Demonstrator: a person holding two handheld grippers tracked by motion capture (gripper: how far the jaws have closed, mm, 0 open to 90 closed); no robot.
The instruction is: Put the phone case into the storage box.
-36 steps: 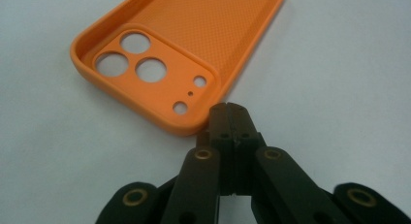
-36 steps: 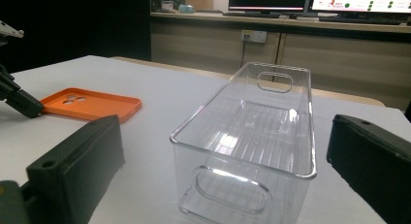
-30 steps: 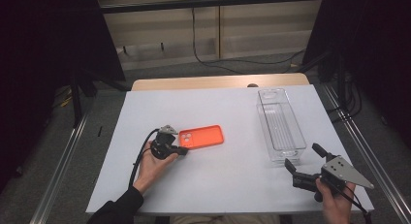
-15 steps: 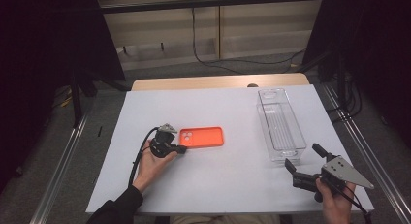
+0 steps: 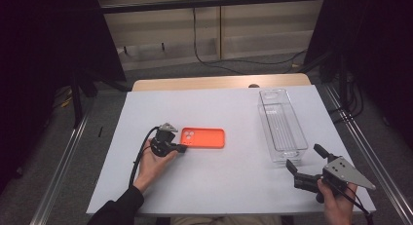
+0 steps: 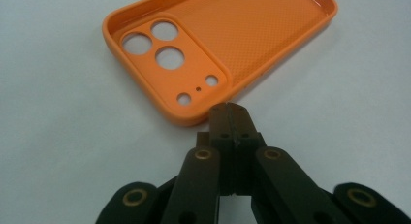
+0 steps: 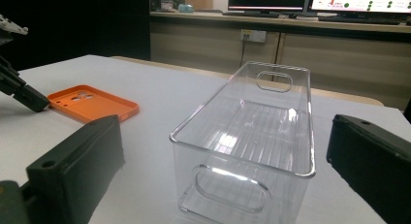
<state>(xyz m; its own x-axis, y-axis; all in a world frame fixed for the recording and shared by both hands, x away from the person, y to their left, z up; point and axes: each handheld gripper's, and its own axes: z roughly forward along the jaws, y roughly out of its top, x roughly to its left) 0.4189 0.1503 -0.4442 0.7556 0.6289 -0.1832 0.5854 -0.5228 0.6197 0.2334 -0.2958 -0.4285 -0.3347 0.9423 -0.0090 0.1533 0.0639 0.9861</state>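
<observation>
An orange phone case lies inside-up on the white table, left of centre, its camera cut-outs toward my left gripper. My left gripper is shut, and its joined tips rest against the case's near rim with nothing between the pads. At the table's near right corner my right gripper stands open and holds nothing. It faces the near end of a clear plastic bin. The bin is framed between my right gripper's wide jaws, and the case lies farther left.
The bin is empty and stands lengthwise along the table's right side, with handle cut-outs at both ends. A wooden strip borders the far edge of the table. Cables trail from both grippers. Dark floor and metal rails surround the table.
</observation>
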